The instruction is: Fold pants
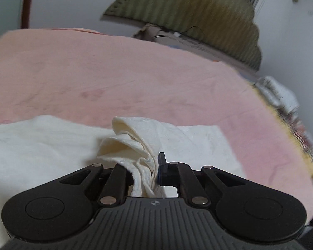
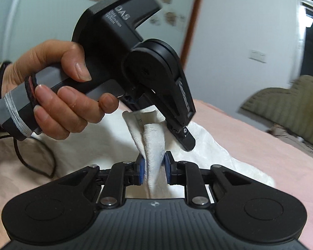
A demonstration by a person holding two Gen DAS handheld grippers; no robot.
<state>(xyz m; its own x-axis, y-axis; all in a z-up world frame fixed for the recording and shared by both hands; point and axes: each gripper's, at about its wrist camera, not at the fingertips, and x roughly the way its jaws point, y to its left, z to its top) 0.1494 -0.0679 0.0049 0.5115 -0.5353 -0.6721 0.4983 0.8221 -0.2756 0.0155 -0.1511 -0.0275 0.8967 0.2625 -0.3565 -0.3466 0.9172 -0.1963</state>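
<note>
Both tongs grip the white pants [image 2: 154,145] bunched on the pink bed [image 1: 135,79]: the left tongs [image 1: 145,166] and right tongs [image 2: 153,166] are clenched on neighbouring folds. The rest of the cloth trails away to the left, so either hand is equally near.

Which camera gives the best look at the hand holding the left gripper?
The right wrist view: it shows the hand wrapped around the left gripper handle, beside the white pants. The left wrist view shows only its own jaws clamping bunched fabric, no hand.
</note>
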